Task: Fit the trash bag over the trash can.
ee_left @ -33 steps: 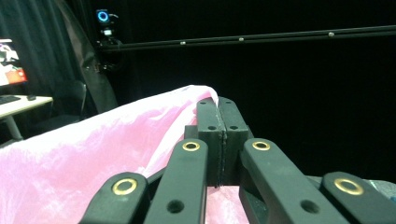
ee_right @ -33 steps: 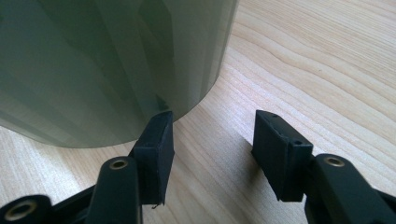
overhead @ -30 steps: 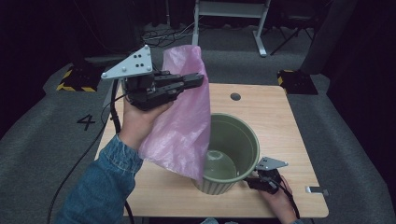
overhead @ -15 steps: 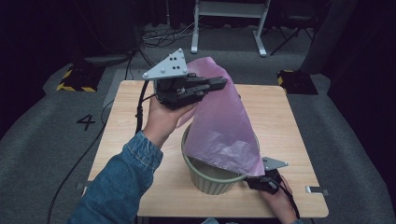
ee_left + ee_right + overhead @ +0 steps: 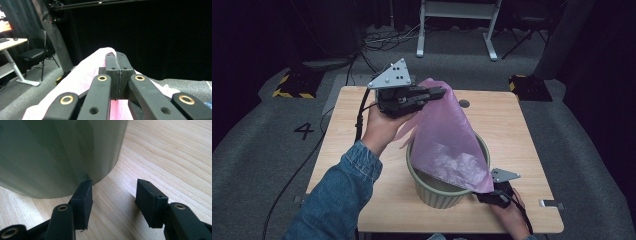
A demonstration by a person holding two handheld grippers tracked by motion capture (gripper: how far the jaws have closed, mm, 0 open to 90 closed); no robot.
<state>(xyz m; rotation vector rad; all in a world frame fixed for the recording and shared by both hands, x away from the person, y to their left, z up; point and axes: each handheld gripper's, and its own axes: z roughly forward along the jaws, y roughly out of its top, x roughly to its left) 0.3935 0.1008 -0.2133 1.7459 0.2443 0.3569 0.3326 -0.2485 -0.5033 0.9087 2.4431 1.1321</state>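
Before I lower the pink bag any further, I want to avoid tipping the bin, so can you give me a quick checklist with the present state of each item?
1. Left hand-held gripper clamped on the pink bag: ok, jaws pressed together on the plastic in the left gripper view.
2. Bag over the green bin: ok, its lower part hangs inside the rim.
3. Bag spread around the rim: not ok, one edge drapes over the near right side.
4. Right hand-held gripper steadying the bin: not ok, jaws open on the table, beside the bin wall.
5. Bin upright: ok.
6. Bag reaching the bin's bottom: cannot tell.
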